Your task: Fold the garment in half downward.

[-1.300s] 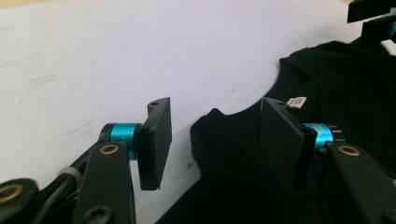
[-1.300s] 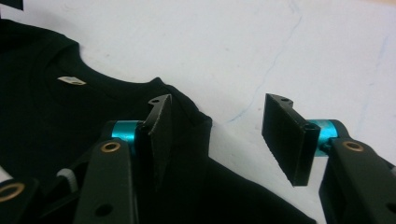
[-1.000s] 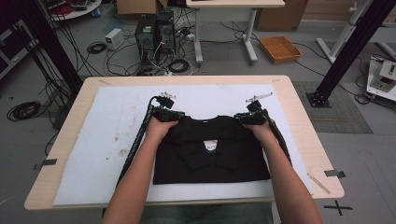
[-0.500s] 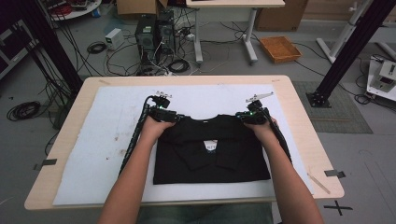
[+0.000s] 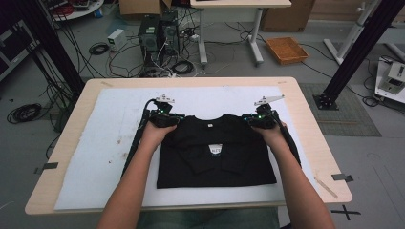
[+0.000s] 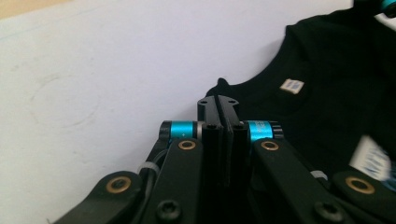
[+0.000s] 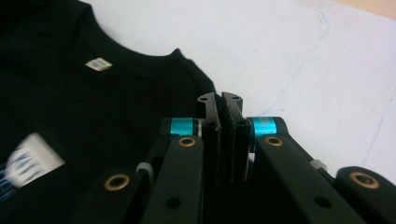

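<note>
Shirt point(image 5: 217, 151) between grippers | left gripper point(image 6: 218, 103) fingers together | right gripper point(image 7: 219, 101) fingers together

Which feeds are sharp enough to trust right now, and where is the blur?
High view: dim, even light, the black shirt loses fold detail. Left gripper view: neck label readable as a patch, white print at right edge smeared. Right gripper view: white print at left blurred, mat bright, jaws sharp.
</note>
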### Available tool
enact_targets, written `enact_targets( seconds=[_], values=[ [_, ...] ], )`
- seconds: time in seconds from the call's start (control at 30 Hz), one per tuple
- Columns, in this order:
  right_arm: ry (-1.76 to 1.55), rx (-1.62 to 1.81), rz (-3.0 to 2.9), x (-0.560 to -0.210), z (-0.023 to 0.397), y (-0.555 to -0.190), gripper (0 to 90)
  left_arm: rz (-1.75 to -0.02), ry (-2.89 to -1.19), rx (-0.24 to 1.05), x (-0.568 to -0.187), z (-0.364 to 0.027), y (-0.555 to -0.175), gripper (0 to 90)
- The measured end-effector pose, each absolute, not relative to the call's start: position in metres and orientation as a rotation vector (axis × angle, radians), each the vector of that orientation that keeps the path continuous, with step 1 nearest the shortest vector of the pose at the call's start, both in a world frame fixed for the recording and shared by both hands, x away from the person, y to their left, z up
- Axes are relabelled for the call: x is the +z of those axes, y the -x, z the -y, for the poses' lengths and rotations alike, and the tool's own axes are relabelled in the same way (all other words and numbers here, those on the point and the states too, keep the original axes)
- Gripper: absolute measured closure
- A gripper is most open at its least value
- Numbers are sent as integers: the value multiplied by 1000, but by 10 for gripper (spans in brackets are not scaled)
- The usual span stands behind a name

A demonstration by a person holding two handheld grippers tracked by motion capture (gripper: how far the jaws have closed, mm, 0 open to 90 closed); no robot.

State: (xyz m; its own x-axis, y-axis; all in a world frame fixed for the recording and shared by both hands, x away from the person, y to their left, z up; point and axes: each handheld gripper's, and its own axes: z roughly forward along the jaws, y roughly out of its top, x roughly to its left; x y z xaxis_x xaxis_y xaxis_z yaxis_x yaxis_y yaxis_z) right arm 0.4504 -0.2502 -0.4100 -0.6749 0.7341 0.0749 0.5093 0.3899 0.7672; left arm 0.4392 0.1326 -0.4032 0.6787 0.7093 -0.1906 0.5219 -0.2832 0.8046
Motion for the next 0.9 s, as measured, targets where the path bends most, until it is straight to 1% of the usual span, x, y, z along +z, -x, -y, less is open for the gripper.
enact_targets(
  seconds=[0.17,0.3,0.4,0.5,0.53,0.67,0.7,0.73,0.77,0.87,0.9],
  values=[
    [-1027,1278,-2354,-401,263,-419,867,-861,-1886,204,-396,-147,-410,877],
    [-972,1368,-2349,-399,272,-392,868,-775,-1874,193,-397,-152,-382,877],
    [-919,1405,-2358,-404,278,-370,867,-730,-1854,171,-404,-157,-356,877],
    [-882,1423,-2371,-411,283,-349,867,-700,-1871,134,-415,-161,-335,877],
    [-873,1424,-2376,-413,285,-342,868,-700,-1865,113,-417,-163,-329,877],
    [-852,1422,-2397,-423,290,-318,865,-690,-1883,96,-425,-169,-312,874],
    [-853,1413,-2404,-425,291,-313,842,-690,-1883,96,-425,-169,-312,837],
    [-853,1413,-2404,-425,291,-313,842,-698,-1882,101,-426,-170,-309,837],
    [-848,1416,-2409,-428,294,-304,718,-710,-1862,102,-427,-175,-306,752],
    [-858,1456,-2365,-426,301,-295,649,-746,-1848,138,-423,-182,-306,646],
    [-875,1456,-2345,-424,303,-292,640,-754,-1850,150,-423,-184,-307,608]
  ],
)
